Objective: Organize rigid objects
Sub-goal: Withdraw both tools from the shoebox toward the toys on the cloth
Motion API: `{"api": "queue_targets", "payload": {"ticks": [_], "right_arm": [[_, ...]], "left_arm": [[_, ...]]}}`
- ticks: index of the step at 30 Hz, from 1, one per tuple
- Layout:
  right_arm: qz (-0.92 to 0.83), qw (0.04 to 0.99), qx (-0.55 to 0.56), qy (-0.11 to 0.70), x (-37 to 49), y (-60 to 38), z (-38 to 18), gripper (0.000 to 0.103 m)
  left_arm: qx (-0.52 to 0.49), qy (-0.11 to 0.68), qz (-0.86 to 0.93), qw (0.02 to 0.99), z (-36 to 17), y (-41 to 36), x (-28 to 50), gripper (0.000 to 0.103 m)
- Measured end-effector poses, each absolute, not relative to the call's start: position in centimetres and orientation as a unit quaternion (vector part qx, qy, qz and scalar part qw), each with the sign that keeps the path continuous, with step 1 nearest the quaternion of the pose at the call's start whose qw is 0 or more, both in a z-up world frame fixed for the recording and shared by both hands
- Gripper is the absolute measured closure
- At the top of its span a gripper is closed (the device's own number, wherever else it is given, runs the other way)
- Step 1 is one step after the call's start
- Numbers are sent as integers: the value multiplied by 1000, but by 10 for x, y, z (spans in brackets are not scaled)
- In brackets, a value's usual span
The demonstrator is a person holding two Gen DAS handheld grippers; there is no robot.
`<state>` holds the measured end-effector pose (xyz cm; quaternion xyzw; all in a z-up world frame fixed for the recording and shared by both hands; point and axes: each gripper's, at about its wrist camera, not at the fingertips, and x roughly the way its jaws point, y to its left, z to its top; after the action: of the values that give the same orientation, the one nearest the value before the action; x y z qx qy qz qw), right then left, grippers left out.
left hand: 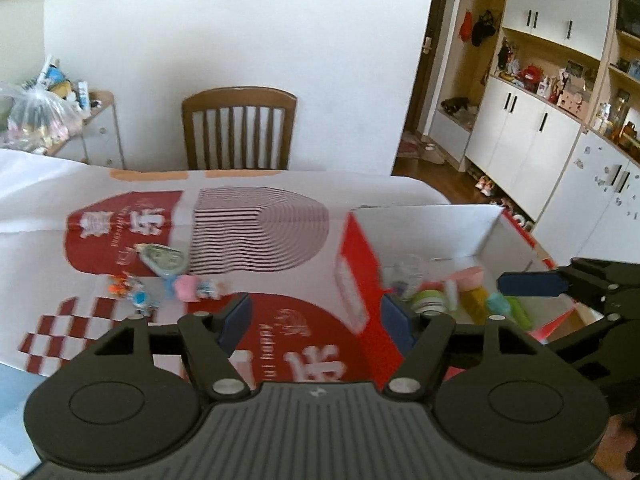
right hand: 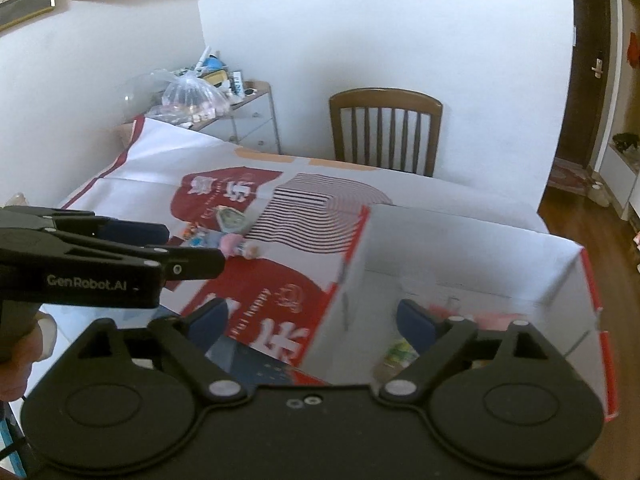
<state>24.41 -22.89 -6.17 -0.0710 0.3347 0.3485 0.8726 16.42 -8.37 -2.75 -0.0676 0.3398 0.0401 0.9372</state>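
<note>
Hovering left gripper [left hand: 316, 316]: spread wide, empty, above the printed tablecloth [left hand: 280, 216].
Right gripper [right hand: 310, 320]: spread wide, empty, at the cardboard box [right hand: 460, 240] rim.
Loose items: correction tape [left hand: 164, 258] and small figurines [left hand: 188, 286], left of box.
Boxed: blurred colourful objects [left hand: 468, 296].

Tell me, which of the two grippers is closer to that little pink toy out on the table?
Left. The left gripper points over the table just short of the pink toy; the right gripper sits farther off, by the cardboard box.
</note>
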Motion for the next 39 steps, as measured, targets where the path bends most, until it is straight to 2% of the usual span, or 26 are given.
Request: {"api": "queue_targets", "payload": {"ticks": [4,7,10,19,21,22,23,39], "right_arm": [[356,872,-72,329,234,-204,-60,5],[358,872,-74,327,227,-185,-59,3],[359,871,-72,326,221,-167,-60,1],[353,872,-81,330,218,-112,-67,0],[351,872,-87,331,219,-101,-69,0],[349,872,-89,331,220,-96,-70,0],[347,872,-92,332,222,-91,-72,0],[319,870,-114,359,262,-27,-112,1]], "left_arm": [[-67,337,42,938,-29,-54,155,23],[-71,337,44,938,-31,-30,148,23],[-70,339,47,937,-34,-8,145,17],[-80,344,46,935,-49,53,140,17],[-83,342,54,934,-52,65,141,11],[-84,342,58,934,-54,71,142,2],[-85,339,60,935,-56,76,143,0],[-103,343,89,929,-105,135,189,0]]}}
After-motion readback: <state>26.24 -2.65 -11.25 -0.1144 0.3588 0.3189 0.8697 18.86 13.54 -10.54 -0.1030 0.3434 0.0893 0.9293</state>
